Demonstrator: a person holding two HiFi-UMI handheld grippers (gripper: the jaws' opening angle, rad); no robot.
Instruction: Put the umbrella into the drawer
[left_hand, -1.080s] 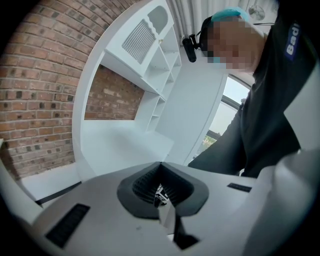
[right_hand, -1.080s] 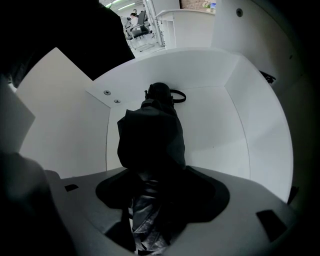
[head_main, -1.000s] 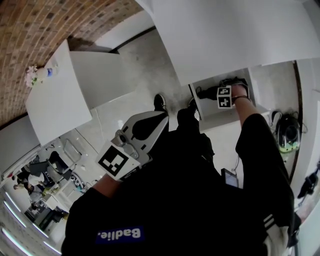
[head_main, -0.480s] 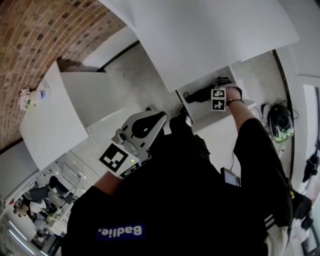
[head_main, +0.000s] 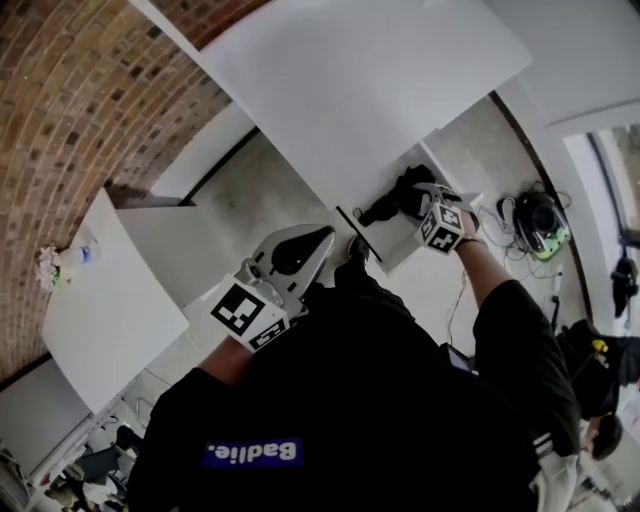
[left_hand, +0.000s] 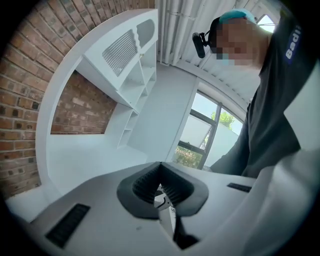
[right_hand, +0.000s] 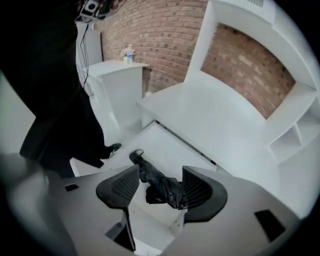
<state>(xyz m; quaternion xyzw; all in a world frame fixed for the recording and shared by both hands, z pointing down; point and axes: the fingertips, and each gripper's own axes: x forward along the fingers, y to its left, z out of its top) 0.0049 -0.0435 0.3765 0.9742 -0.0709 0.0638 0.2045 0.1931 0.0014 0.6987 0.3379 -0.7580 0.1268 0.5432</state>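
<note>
Head view: the left gripper (head_main: 318, 240) sits near centre. The right gripper (head_main: 418, 195) is at 1 o'clock over the open drawer (head_main: 395, 238), where the umbrella (head_main: 395, 203) lies.

Left gripper view: the left gripper (left_hand: 160, 167) has its jaws clenched together, with nothing between them.

Right gripper view: the right gripper (right_hand: 160, 172) is released, its jaws spread either side of the umbrella (right_hand: 160, 186) on the drawer (right_hand: 165, 145) floor. Contact with the 3 o'clock pad is uncertain.

umbrella (right_hand: 158, 184) end behind right tongs (right_hand: 160, 174)

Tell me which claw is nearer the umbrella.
Right. The right claw hangs open directly over the umbrella in the drawer; the left claw, shut, is held back by the person's chest, well clear of it.
</note>
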